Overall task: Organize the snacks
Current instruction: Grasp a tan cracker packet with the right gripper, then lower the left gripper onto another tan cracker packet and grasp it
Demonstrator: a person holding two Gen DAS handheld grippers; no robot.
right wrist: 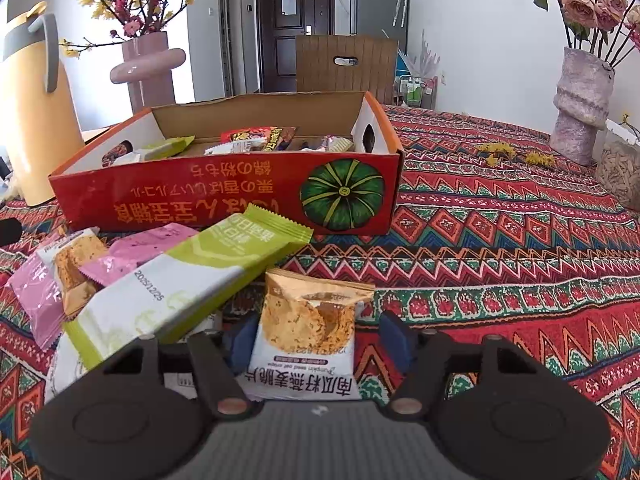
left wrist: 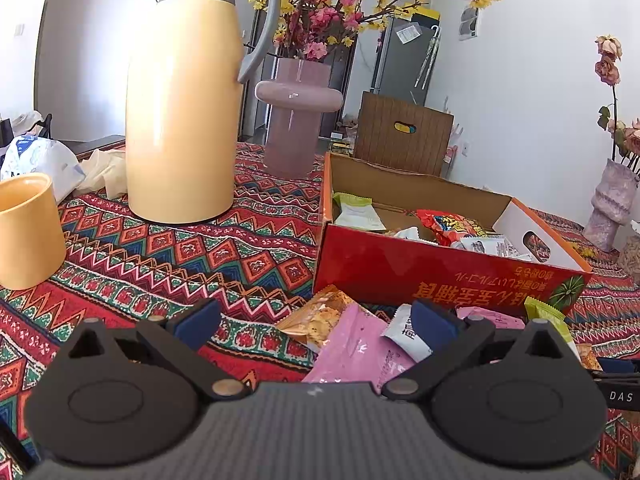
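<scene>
A red cardboard box [left wrist: 400, 268] [right wrist: 200, 196] stands open on the patterned tablecloth, with several snack packets inside. In front of it lies a loose pile: a pink packet [left wrist: 352, 352], a gold packet [left wrist: 320, 316] and a small white one [left wrist: 408, 336]. My left gripper [left wrist: 314, 320] hovers open over this pile, its pads wide apart and gripping nothing. In the right wrist view a long green-and-white packet [right wrist: 192, 280] and pink packets [right wrist: 136, 256] lie left. My right gripper [right wrist: 316, 336] straddles a white-and-gold oat crisp packet [right wrist: 308, 332]; a gap shows at the right pad.
A tall yellow thermos jug [left wrist: 180, 120] and a yellow cup [left wrist: 24, 232] stand left of the box. A pink vase [left wrist: 296, 120] with blossoms is behind, and a wooden chair back [left wrist: 404, 136] beyond the table. At far right are a mottled vase [right wrist: 580, 100] and a jar [right wrist: 620, 172].
</scene>
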